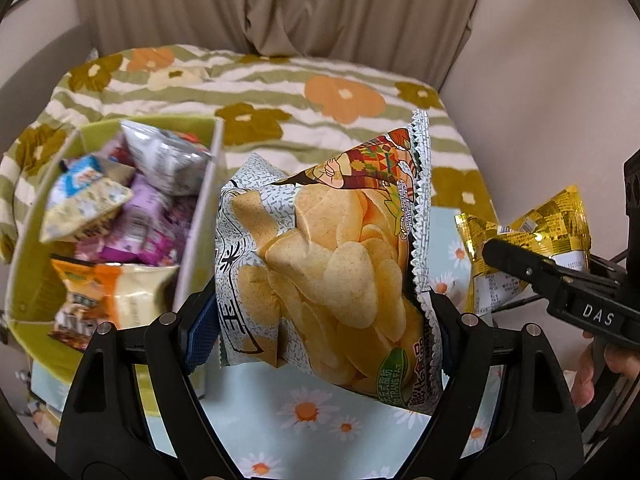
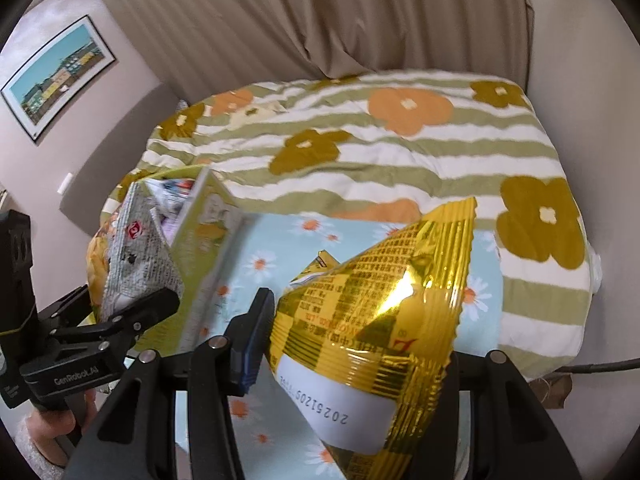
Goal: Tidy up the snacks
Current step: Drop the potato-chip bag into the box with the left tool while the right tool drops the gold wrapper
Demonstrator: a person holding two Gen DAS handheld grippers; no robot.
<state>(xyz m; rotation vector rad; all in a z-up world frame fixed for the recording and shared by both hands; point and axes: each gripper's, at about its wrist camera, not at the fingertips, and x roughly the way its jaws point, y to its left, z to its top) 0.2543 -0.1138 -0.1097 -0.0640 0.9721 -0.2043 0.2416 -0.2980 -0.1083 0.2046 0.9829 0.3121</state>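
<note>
Left tongs [image 1: 320,320] gripping chip bag [image 1: 320,248]; right tongs [image 2: 352,344] gripping gold packet [image 2: 380,320]. Green box [image 1: 36,280] at nine o'clock, seemingly nearly full; both awaiting placing.

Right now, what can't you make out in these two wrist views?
- Bin contents: left view, blurred; right view, mostly hidden behind the chip bag.
- Table under chip bag: left view, covered by the bag and left gripper.
- Gold bag front: right view shows only its back; left view, partly behind the right gripper.
</note>
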